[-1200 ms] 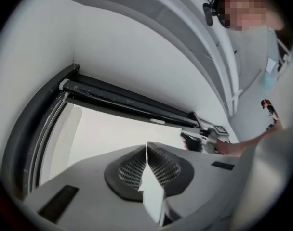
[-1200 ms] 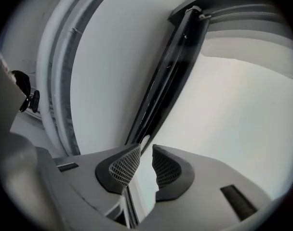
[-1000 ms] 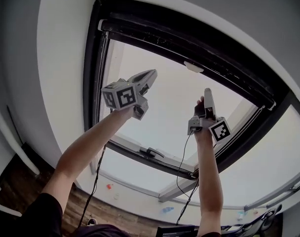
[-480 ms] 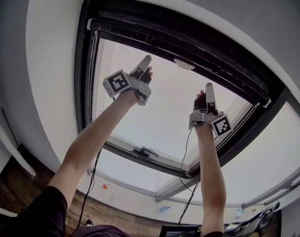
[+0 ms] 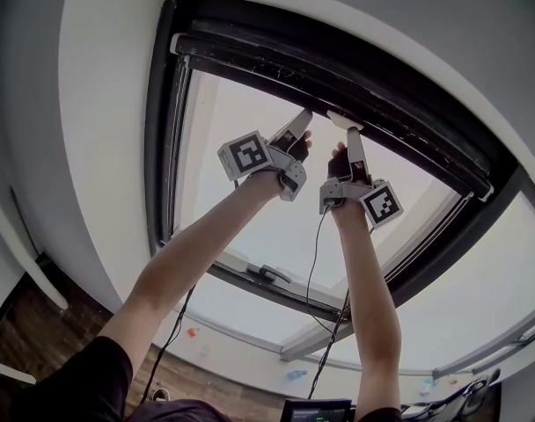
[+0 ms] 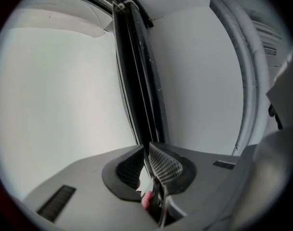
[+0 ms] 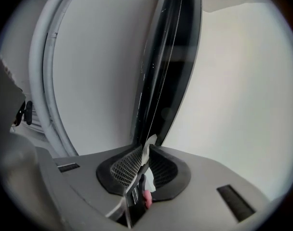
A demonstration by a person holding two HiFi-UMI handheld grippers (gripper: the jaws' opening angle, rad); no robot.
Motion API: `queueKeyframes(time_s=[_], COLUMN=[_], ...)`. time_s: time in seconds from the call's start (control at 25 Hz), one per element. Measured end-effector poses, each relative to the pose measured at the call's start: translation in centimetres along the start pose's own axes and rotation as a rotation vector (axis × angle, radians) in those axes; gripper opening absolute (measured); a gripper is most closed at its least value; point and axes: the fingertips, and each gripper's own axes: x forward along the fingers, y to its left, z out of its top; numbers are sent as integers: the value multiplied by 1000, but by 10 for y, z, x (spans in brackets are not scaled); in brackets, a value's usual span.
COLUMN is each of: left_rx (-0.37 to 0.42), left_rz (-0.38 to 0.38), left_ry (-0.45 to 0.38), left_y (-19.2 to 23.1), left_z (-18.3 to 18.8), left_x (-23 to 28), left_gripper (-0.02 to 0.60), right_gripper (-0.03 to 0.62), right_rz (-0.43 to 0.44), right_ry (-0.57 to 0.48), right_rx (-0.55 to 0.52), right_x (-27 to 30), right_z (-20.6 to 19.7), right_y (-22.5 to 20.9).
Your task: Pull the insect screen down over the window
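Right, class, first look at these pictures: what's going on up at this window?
A person reaches up with tongs in each hand to the window's dark top rail. The right tongs appear closed on the white pull tab there. The left tongs, jaws nearly together on nothing, sit just beside it. Nothing is drawn over the pane yet.

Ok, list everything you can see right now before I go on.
window frame: one, black, overhead
screen cassette: one, black, along frame's top
pull tab: one, white, under cassette's middle
window handle: one, dark, lower sash
wall: white, around the window
floor: brown wood, lower left
small items: few, red and blue, far below, too small to identify
cables: two, dark, hanging from grippers
left gripper: one, grey, jaws together, tip near cassette
right gripper: one, grey, jaws together, tip at pull tab
forearms: two, bare, raised
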Motion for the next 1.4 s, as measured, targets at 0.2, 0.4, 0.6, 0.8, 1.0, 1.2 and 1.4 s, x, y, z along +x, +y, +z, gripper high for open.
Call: queueKeyframes(time_s=[0.2, 0.4, 0.6, 0.8, 1.0, 1.2, 1.4], left_rx=[-23, -36, -46, -52, -63, -32, -62], left_rz=[-66, -80, -84, -98, -84, -88, -96], left_ry=[67, 76, 112, 129, 135, 169, 166], left_y=[-21, -19, -18, -23, -22, -23, -24], left_z=[-22, -25, -40, -43, -44, -44, -45], left_x=[14, 22, 19, 26, 29, 32, 31], left_gripper=[58, 58, 58, 58, 61, 63, 44], right_gripper=[51, 46, 41, 38, 35, 37, 21], right_rz=[31, 34, 39, 35, 5, -27, -24], right_ry=[2, 31, 47, 65, 68, 78, 73], right_rx=[1, -5, -5, -11, 3, -8, -20], right_x=[0, 1, 1, 2, 4, 5, 4], right_z=[0, -1, 3, 0, -1, 0, 0], right_y=[3, 2, 0, 0, -1, -2, 2])
